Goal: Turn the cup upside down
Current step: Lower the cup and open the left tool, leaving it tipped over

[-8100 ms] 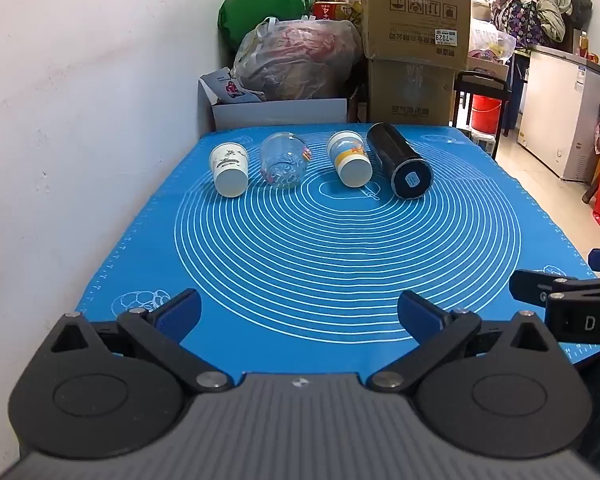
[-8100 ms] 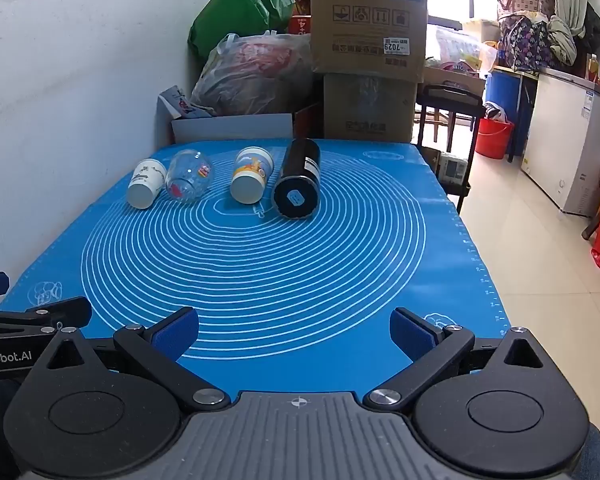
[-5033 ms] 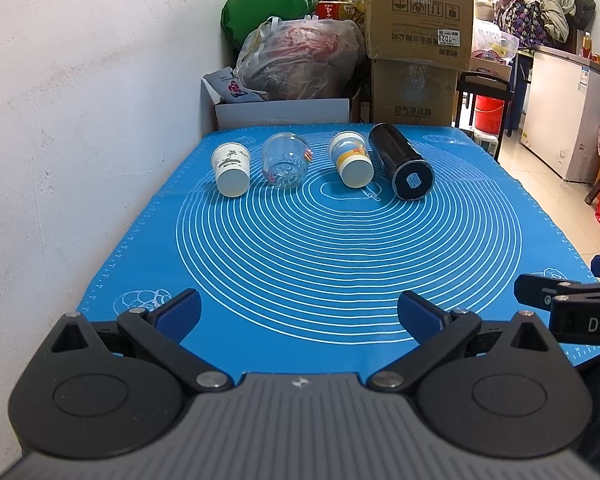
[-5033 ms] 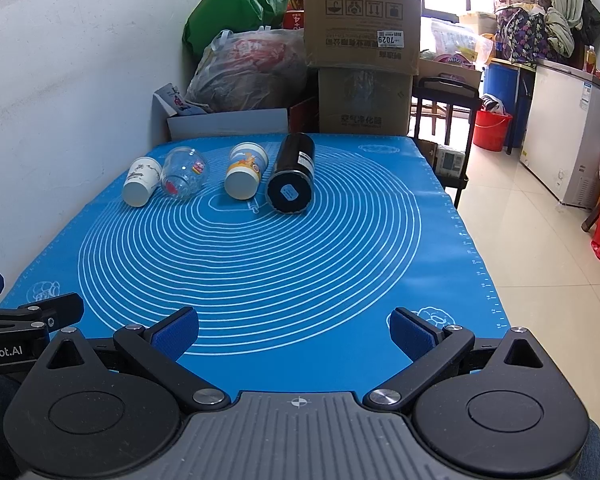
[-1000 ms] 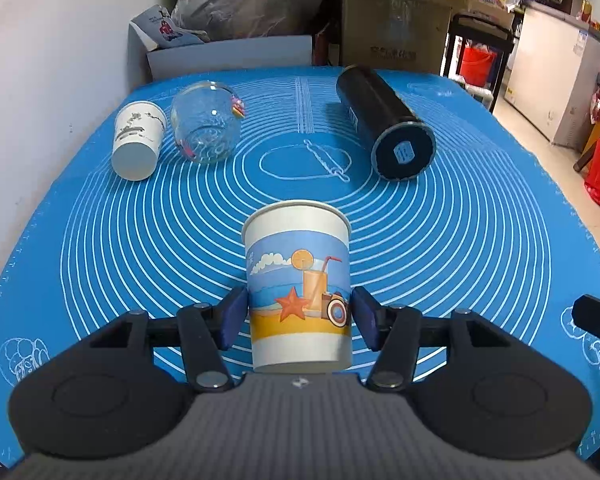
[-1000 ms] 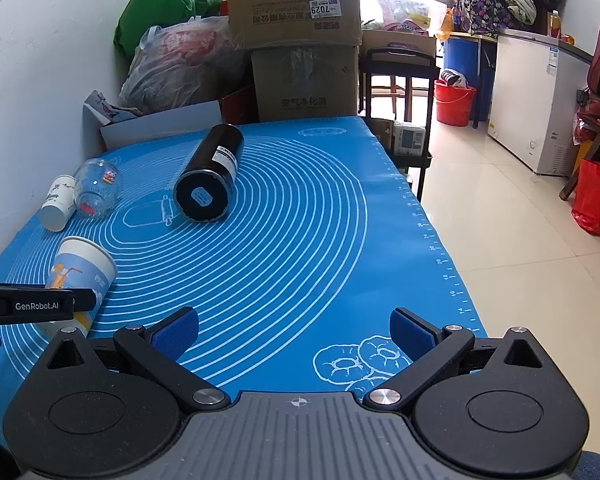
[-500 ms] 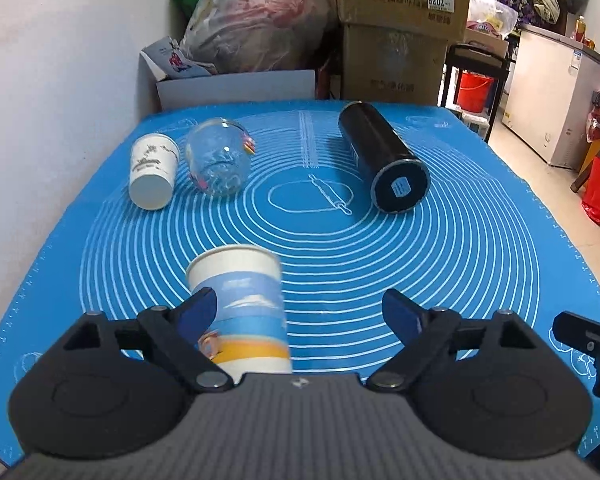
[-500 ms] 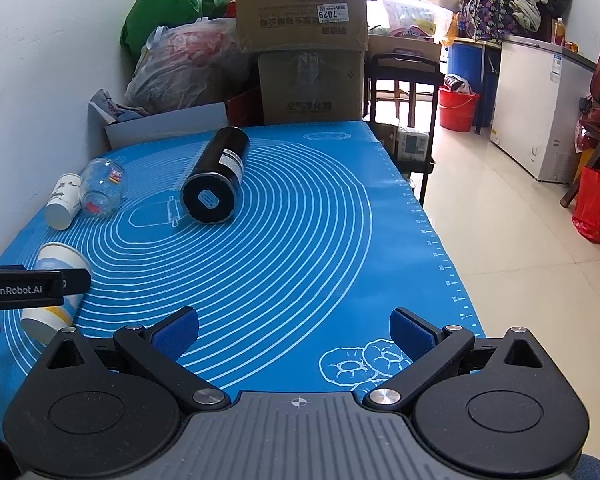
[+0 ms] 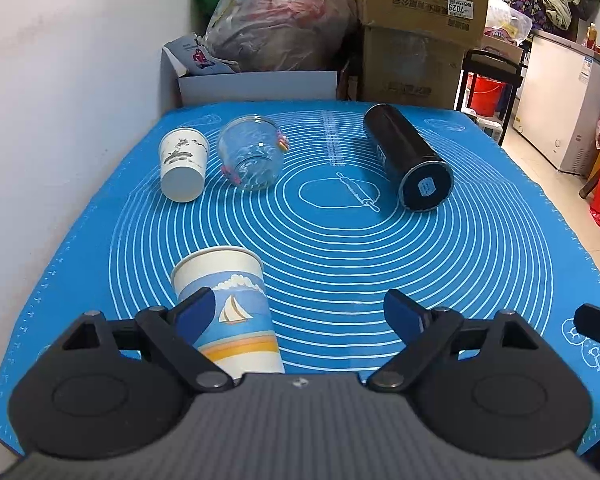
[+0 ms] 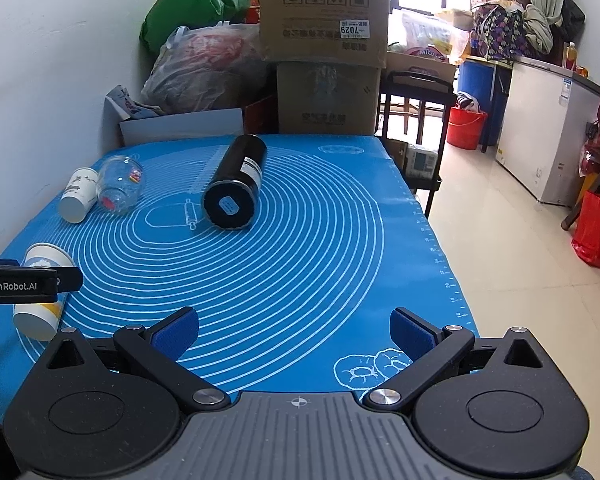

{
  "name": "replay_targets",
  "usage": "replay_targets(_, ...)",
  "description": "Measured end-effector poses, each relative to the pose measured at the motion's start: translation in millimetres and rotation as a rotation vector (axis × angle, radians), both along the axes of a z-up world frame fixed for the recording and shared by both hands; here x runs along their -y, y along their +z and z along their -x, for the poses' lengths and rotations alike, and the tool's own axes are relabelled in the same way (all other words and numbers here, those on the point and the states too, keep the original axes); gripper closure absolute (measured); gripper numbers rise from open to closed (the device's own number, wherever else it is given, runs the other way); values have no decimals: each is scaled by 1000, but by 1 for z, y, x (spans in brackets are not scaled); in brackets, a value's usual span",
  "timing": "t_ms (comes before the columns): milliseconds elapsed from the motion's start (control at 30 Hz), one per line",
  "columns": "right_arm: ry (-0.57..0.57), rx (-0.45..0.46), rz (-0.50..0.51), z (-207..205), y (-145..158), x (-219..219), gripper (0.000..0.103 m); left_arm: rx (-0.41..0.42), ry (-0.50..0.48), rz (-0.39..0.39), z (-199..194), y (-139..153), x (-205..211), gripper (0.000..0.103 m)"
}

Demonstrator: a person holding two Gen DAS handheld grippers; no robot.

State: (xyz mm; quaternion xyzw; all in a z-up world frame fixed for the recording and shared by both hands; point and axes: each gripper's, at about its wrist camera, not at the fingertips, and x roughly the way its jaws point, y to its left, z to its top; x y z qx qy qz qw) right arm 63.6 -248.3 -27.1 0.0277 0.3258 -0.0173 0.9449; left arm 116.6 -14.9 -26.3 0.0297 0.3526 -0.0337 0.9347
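**Left wrist view: printed paper cup stands beside the spread gripper**

Left wrist view shows the left gripper (image 9: 300, 312) spread wide, holding nothing. The printed paper cup (image 9: 230, 312) with the sailboat design stands on the blue silicone mat (image 9: 340, 248) that covers the desk, wide end up and narrow end down. It sits just inside the left finger (image 9: 194, 314), which overlaps it in the picture; whether the pad touches it cannot be told. The right finger is well apart from the cup.

Farther back on the mat lie a white paper cup (image 9: 182, 164), a clear glass jar (image 9: 252, 158) just beside it, and a black cylindrical flask (image 9: 408, 160) off to the right, all on their sides.

In the right wrist view the right gripper (image 10: 294, 334) is likewise wide apart and empty, over the near edge of the mat. The printed cup (image 10: 40, 296) appears at far left, partly hidden behind the other gripper's body.
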Motion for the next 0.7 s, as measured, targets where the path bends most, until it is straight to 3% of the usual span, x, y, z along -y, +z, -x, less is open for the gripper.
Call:
replay_targets(433,49,-10,39,-5,6,-11,0,38,13,-20,12,13,-13,12)
replay_targets(700,204,15,266,-22,33,-54,0,68,47,-14,36,23,-57,11)
